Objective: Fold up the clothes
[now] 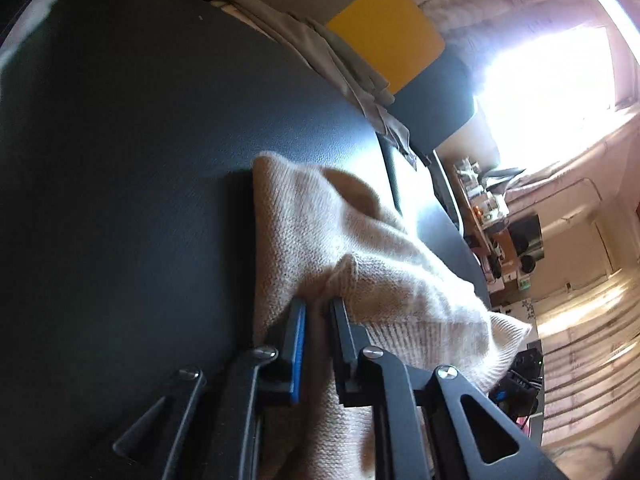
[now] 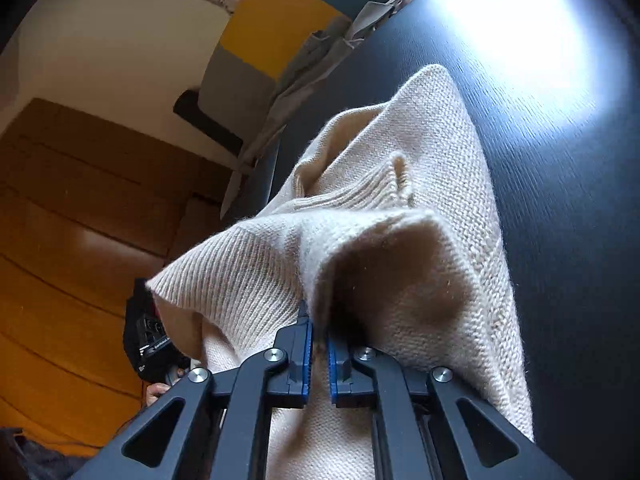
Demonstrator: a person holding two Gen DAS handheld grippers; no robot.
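Gripping a cream knit sweater (image 1: 320,240), left gripper (image 1: 318,312) has its jaws nearly closed on a bunched fold of the knit, fabric pinched between the blue pad and the black finger. Right gripper (image 2: 318,332) likewise clamps the sweater (image 2: 400,216), jaws narrow, knit squeezed between both blue pads near the ribbed hem. Sweater is partly lifted and tented, its far part lying on the dark bench (image 1: 140,140), also seen in the right wrist view (image 2: 560,200). Grey garment (image 1: 340,64) draped at the bench's far edge, beside a yellow-and-grey panel (image 1: 388,32). Wooden floor (image 2: 60,240) beneath.
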